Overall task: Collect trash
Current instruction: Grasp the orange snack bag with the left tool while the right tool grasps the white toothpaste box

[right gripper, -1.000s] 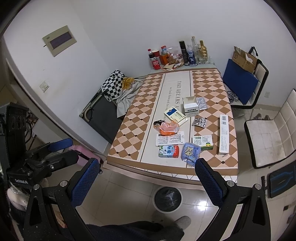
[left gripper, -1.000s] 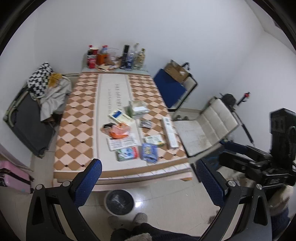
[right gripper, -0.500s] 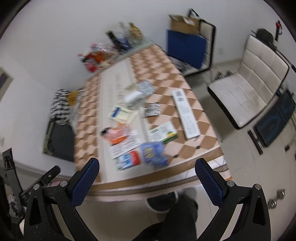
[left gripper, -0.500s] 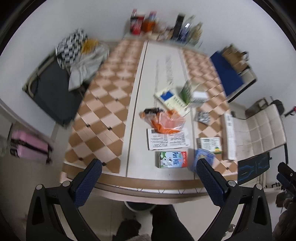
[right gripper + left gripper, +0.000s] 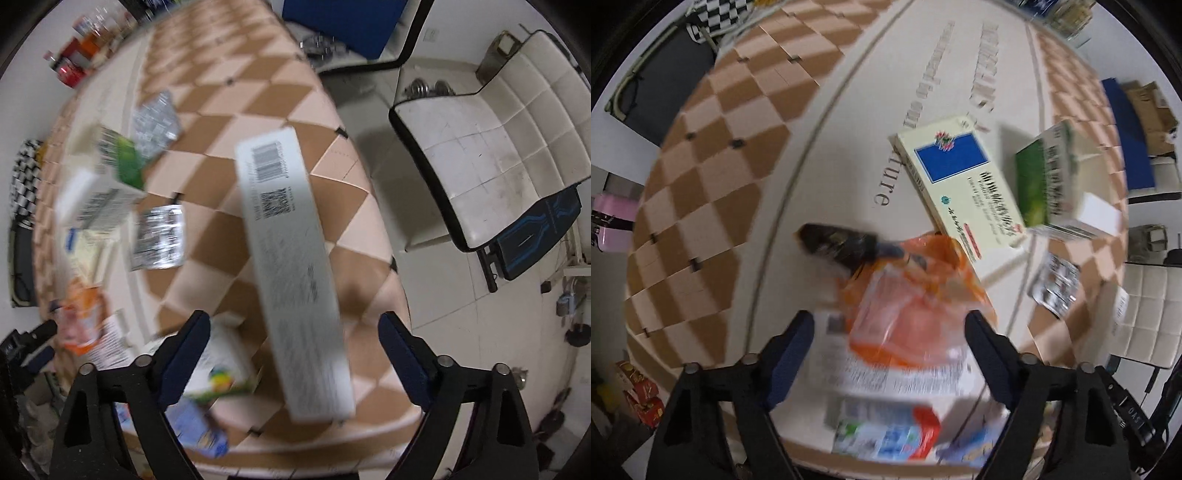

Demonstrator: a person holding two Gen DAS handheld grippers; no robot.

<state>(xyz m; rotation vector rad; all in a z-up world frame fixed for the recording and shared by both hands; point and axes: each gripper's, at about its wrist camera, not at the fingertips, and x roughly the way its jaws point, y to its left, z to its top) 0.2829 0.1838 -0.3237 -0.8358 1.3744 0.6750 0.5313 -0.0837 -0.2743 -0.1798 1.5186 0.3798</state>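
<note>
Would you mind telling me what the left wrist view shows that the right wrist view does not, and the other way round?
Only the left wrist view: a black wrapper, the table's printed lettering and a red-and-blue packet.

Only the right wrist view: the long white box between the closing right gripper, a white chair and the floor.

Both: the orange bag between the closing left gripper, untouched, the green box and a foil blister pack.

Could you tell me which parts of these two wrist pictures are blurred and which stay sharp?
Left wrist view: the crumpled orange plastic bag and the printed leaflet beneath smear, while the cream box with a blue panel reads fairly clearly. Right wrist view: the long white barcoded carton streaks, yet the white padded chair looks sharp.
</note>
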